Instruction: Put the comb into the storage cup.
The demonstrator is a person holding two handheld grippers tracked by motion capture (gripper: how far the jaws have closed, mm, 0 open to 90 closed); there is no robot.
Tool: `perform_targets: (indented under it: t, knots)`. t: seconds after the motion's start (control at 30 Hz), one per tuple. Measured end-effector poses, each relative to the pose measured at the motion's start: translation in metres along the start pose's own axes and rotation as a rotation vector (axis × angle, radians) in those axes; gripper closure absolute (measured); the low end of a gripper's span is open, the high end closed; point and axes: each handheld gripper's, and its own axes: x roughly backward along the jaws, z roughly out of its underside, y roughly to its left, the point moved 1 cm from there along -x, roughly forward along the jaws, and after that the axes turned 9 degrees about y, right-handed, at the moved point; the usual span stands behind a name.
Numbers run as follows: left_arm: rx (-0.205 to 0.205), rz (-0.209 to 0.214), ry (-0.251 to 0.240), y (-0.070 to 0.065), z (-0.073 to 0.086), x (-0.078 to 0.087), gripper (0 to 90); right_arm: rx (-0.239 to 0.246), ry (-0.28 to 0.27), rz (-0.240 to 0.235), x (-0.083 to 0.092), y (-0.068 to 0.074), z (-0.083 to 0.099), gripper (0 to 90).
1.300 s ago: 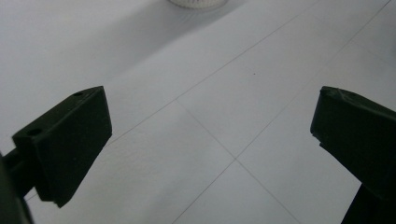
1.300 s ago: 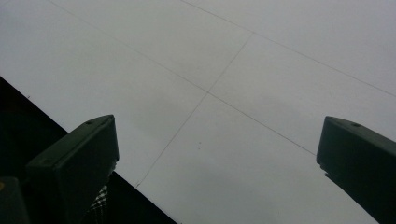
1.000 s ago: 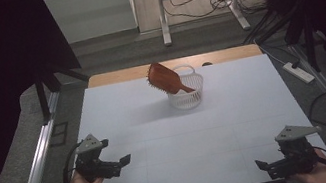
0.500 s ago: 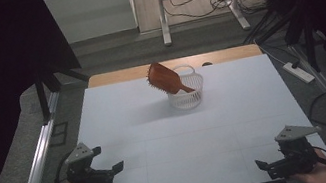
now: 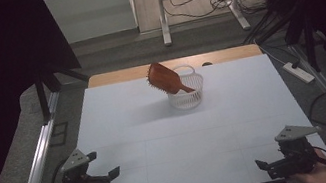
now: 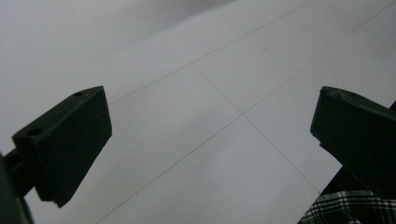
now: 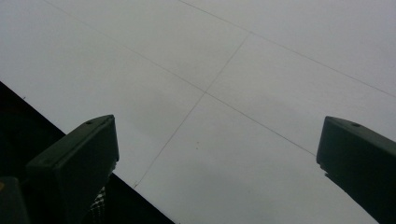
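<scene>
From the high view, the brown hairbrush (image 5: 165, 78) leans handle-down in the white wire basket (image 5: 186, 93) at the table's (image 5: 156, 123) far middle, propped by the rim, well apart from both grippers at the near corners. In the left gripper view, the left gripper (image 6: 210, 135) is spread over bare table. In the right gripper view, the right gripper (image 7: 215, 163) is likewise spread, holding nothing.

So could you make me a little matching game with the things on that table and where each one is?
Things:
1. hairbrush
2. basket
3. left tongs
4. right tongs

Places or states:
A. open, near right corner
B. white, far middle of the table
C. brown, leaning in the basket
D. open, near left edge

Pairs: 1-C, 2-B, 3-D, 4-A
</scene>
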Motion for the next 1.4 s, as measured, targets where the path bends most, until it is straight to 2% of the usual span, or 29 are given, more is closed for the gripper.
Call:
perform_targets:
  t: [0.6, 1.4]
  knots:
    - [0.007, -0.02, 0.0, -0.003, 0.013, 0.008, 0.0, -0.003, 0.0, 0.004, 0.0, 0.0, 0.0, 0.0]
    - [0.01, -0.043, -0.034, -0.008, 0.027, 0.019, 0.0, -0.008, 0.004, 0.009, 0.0, 0.0, 0.0, 0.0]
